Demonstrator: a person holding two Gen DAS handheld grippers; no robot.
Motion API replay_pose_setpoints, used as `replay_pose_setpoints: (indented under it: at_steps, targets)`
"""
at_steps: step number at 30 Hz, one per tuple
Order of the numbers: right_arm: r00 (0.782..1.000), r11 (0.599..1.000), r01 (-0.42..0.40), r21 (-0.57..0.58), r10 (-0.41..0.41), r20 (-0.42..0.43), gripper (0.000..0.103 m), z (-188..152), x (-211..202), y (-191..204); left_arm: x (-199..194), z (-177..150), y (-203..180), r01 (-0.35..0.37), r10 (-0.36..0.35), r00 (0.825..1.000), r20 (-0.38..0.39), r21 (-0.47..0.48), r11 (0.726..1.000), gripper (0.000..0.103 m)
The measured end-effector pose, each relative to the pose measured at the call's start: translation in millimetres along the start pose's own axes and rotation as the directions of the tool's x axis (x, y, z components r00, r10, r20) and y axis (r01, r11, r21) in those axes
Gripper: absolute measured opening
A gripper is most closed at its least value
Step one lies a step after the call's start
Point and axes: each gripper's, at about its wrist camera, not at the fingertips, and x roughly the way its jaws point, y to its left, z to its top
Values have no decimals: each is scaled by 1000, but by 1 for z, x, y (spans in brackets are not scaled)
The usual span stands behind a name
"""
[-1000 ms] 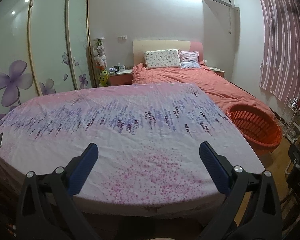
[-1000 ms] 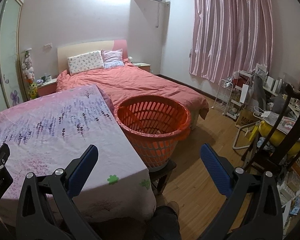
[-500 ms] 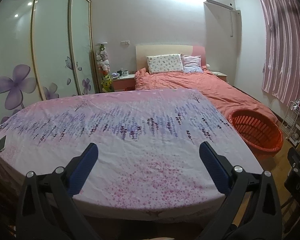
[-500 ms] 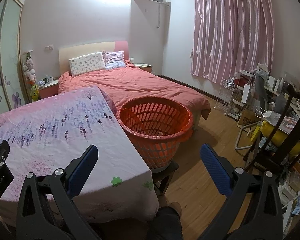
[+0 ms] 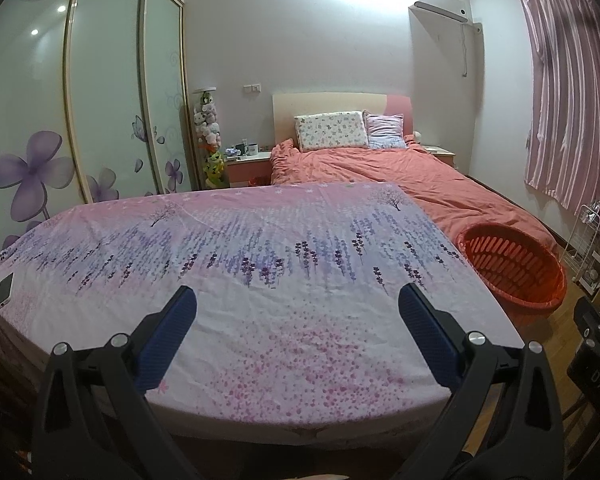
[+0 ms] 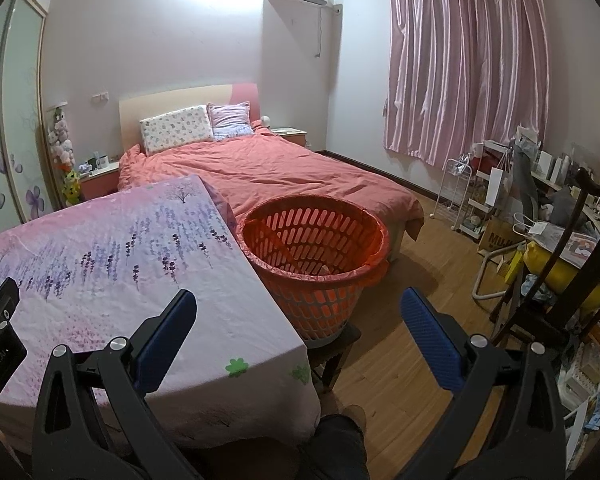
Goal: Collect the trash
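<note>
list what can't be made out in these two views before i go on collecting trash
- Inside of the orange basket: right wrist view shows something pale at the bottom, too small to identify; in the left wrist view its rim hides the contents.
- Nightstand items: too small and blurred in both views.
- Floor by the floral-covered table: hidden by the cloth.
- Cluttered shelves: right wrist view, distorted at the edge.
- Both hand-held grippers, left and right, stand open and empty.

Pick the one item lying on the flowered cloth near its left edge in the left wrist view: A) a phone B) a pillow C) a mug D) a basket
A: a phone lies flat on the cloth near its left edge; the basket stands off the right side.
</note>
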Motion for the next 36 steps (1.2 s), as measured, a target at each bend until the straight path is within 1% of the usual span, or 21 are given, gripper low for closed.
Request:
replay_pose_setpoints:
  at_steps: [36]
  targets:
    - [1000, 1000, 1, 1, -1, -1, 101, 1, 0, -1, 1, -3, -3, 8, -8, 1000, -7, 4, 1000, 99]
